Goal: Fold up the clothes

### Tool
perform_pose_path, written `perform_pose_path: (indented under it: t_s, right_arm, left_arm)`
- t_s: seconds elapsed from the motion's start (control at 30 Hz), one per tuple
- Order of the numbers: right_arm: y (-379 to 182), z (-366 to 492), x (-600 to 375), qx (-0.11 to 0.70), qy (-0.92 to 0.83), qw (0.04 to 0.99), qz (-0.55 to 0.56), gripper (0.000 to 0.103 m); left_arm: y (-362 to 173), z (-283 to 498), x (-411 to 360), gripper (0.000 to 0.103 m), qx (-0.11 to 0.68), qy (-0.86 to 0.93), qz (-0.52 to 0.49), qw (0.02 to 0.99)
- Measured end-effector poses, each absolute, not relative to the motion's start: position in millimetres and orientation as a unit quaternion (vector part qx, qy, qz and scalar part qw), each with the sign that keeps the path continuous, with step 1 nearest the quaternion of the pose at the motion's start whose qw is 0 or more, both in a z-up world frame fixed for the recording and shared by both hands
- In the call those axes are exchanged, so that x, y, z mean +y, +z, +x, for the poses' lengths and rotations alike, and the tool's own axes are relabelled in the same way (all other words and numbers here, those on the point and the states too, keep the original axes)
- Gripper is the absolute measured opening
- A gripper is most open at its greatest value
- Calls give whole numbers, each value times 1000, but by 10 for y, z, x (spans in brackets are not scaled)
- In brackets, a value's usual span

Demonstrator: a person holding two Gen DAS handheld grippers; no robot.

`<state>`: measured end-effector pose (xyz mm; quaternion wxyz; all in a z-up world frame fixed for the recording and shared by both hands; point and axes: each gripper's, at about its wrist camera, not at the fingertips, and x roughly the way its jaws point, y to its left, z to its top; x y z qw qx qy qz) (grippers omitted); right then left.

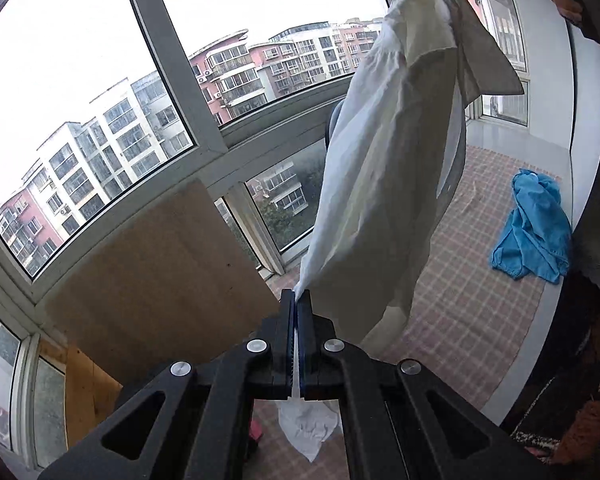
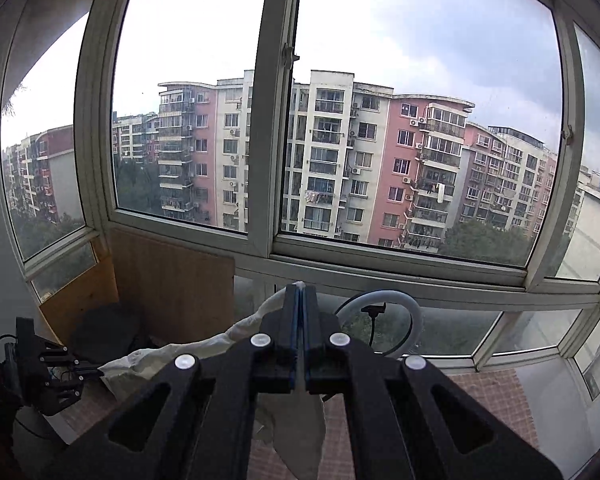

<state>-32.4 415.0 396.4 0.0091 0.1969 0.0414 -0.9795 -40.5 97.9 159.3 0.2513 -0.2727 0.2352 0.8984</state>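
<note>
A white garment (image 1: pixel 380 184) hangs stretched in the air between both grippers, above the checked surface. My left gripper (image 1: pixel 299 296) is shut on one corner of it; a tail of white cloth hangs out below the jaws. The garment rises up and right, out of the top of the left wrist view. My right gripper (image 2: pixel 301 289) is shut on another part of the white garment (image 2: pixel 236 332), which sags down to the left towards the left gripper (image 2: pixel 96 370), seen at the far left of the right wrist view.
A blue garment (image 1: pixel 534 228) lies crumpled on the pink checked cloth (image 1: pixel 472 288). Large windows (image 2: pixel 400 120) stand close ahead. A wooden board (image 1: pixel 156 280) leans under the window. A ring light (image 2: pixel 418 316) stands by the sill.
</note>
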Motion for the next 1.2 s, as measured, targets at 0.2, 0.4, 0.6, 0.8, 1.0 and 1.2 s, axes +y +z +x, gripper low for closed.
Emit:
perform_pose_path:
  t_s: [0.2, 0.4, 0.6, 0.8, 1.0, 1.2]
  right_arm:
    - [3840, -351, 4022, 27, -977, 13, 213, 1]
    - [3700, -486, 3890, 40, -969, -2, 243, 0]
    - [3522, -520, 3822, 49, -959, 32, 278, 0]
    - [1178, -609, 3845, 46, -894, 110, 432, 8]
    - [-1025, -707, 3967, -102, -815, 156, 548, 16]
    - [-1865, -1027, 3786, -207, -782, 206, 551, 23]
  left_arm:
    - [1412, -507, 907, 0, 237, 895, -294, 236]
    - [1377, -656, 861, 0, 232, 889, -319, 233]
    - [1120, -634, 830, 0, 245, 883, -324, 237]
    - [-180, -403, 237, 0, 224, 843, -442, 210]
    - [-886, -283, -601, 0, 164, 820, -526, 155]
    - [-1090, -196, -770, 0, 161, 802, -559, 140]
